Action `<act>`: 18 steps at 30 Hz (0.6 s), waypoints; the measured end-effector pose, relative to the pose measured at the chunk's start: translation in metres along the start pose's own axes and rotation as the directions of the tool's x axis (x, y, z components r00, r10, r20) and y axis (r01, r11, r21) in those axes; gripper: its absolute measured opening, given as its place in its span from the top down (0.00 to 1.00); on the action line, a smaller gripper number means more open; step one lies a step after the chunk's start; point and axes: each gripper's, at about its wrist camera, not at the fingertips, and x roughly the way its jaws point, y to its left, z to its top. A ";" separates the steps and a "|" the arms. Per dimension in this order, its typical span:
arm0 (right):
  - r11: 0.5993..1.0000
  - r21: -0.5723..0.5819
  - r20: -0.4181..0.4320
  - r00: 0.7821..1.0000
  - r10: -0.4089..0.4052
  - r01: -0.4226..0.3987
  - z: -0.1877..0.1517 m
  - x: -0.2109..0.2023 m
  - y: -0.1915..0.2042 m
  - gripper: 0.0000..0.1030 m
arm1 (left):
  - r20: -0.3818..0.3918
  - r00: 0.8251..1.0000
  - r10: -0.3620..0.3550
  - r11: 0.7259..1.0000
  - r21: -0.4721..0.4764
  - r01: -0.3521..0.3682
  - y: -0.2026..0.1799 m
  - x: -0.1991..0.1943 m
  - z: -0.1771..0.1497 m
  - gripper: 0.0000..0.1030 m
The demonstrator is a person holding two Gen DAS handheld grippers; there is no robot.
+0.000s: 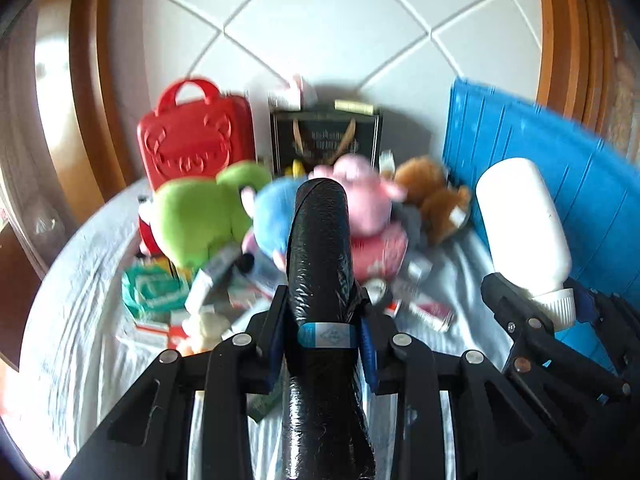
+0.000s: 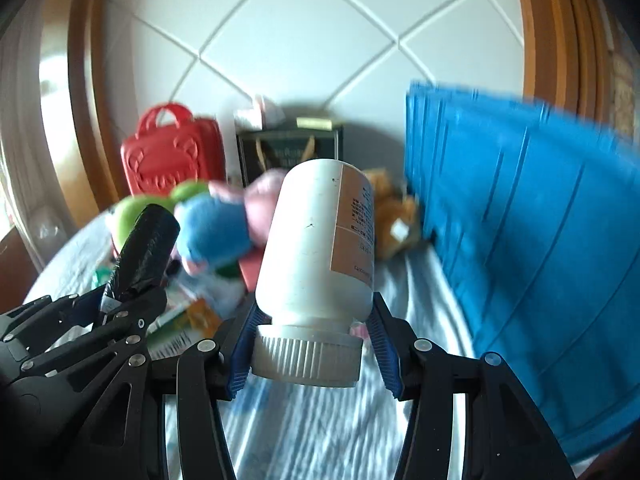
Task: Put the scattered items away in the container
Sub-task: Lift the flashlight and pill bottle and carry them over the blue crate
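**Mia:** Two grippers, and each one holds something! What has the left gripper point(image 1: 320, 344) got?

**Ben:** A black roll point(image 1: 322, 248) wrapped in shiny plastic, with a little blue band near the bottom. The jaws are squeezed tight on both sides of it, and it sticks up and away from the camera.

**Mia:** And the right gripper point(image 2: 308, 356)?

**Ben:** It pinches a white bottle point(image 2: 316, 244) by its ridged cap. The cap is at the bottom, so the bottle is upside down. A tan label runs down one side.

**Mia:** Where is the big blue container point(image 2: 532, 248)?

**Ben:** On the right side, just beside the bottle. We only see its ribbed outer wall. I cannot tell what is inside it.

**Mia:** What else is lying around?

**Ben:** Lots of soft toys in a heap on the pale bedsheet point(image 1: 80, 280). A green plush toy point(image 1: 196, 220), a blue one point(image 1: 272, 216), a pink one point(image 1: 360, 200) and a brown teddy point(image 1: 432, 196) close to the blue wall. Small boxes and packets lie in front of them, all a bit blurry.

**Mia:** And behind the toys?

**Ben:** A red case point(image 1: 196, 140) with a handle stands next to a black gift bag point(image 1: 326, 136)
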 end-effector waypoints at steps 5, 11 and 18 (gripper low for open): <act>1.000 -0.006 0.170 0.985 -0.019 0.020 0.055 -0.066 -0.006 0.50 | 0.155 0.987 -0.035 0.999 0.004 0.035 -0.006 -0.063 0.046 0.70; 0.995 -0.002 0.342 0.936 -0.090 0.096 0.102 -0.142 -0.046 0.50 | 0.310 0.944 -0.114 0.993 0.053 0.103 -0.050 -0.132 0.093 0.70; 0.972 0.015 0.436 0.873 -0.218 0.235 0.126 -0.199 -0.147 0.50 | 0.366 0.903 -0.224 0.974 0.120 0.192 -0.154 -0.176 0.125 0.70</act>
